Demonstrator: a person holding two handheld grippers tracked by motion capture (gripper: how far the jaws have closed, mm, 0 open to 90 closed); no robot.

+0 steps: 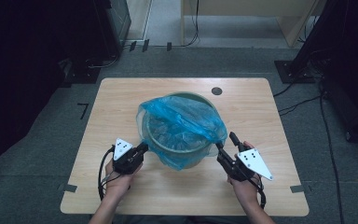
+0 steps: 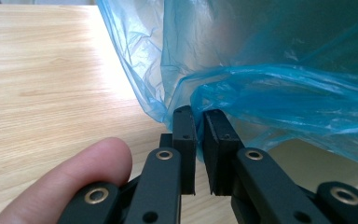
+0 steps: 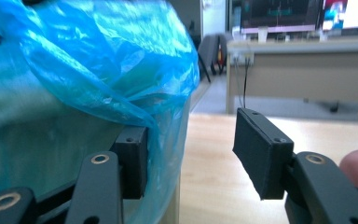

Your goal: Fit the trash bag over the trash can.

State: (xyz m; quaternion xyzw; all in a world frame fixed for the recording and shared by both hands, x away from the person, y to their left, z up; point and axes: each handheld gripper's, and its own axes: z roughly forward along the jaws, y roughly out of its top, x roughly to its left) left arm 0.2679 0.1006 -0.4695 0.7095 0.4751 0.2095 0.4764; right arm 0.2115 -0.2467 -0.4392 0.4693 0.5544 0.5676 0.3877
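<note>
The blue bag (image 1: 182, 123) lines the green bin (image 1: 200, 148) at the table (image 1: 121, 100) centre. Left gripper (image 1: 142, 148) pinches its left edge; right gripper (image 1: 226, 142) fingers are spread, gripping nothing.

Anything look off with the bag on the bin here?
Yes: the blue bag sits askew on the green bin, bunched across the opening and hanging loose at the front instead of folded evenly over the rim.

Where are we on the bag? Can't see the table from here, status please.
Left gripper shut at blue bag hem. Right gripper open beside bag. Bag draped over green bin. Nothing in the way.
</note>
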